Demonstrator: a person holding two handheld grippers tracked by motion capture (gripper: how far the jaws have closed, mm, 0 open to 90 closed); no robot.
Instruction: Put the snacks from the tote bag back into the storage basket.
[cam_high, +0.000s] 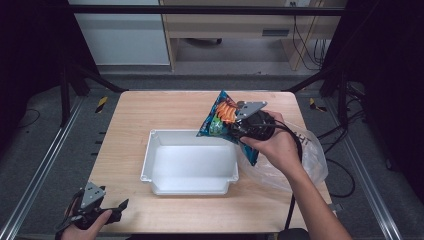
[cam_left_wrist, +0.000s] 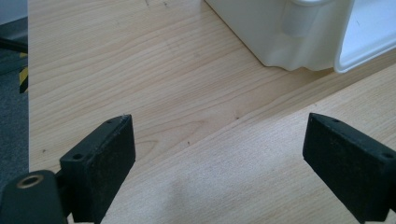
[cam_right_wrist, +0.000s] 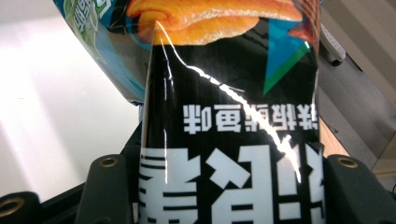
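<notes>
A blue, black and orange snack bag (cam_high: 218, 119) hangs above the far right corner of a white plastic tray (cam_high: 151, 165) in the high view. My right gripper (cam_high: 239, 126) is shut on the bag, which fills the space between its jaws in the right gripper view as glossy black foil with white characters (cam_right_wrist: 229, 140). My left gripper (cam_high: 120, 207) rests at the table's near left corner, open with bare wood between its pads (cam_left_wrist: 107, 158). The tray's near corner (cam_left_wrist: 299, 42) lies just beyond it.
A crumpled clear plastic bag (cam_high: 310, 160) lies on the table's right side under my right forearm. The tray holds nothing that I can see. The wooden table (cam_high: 150, 107) ends in dark frame rails and grey floor on both sides.
</notes>
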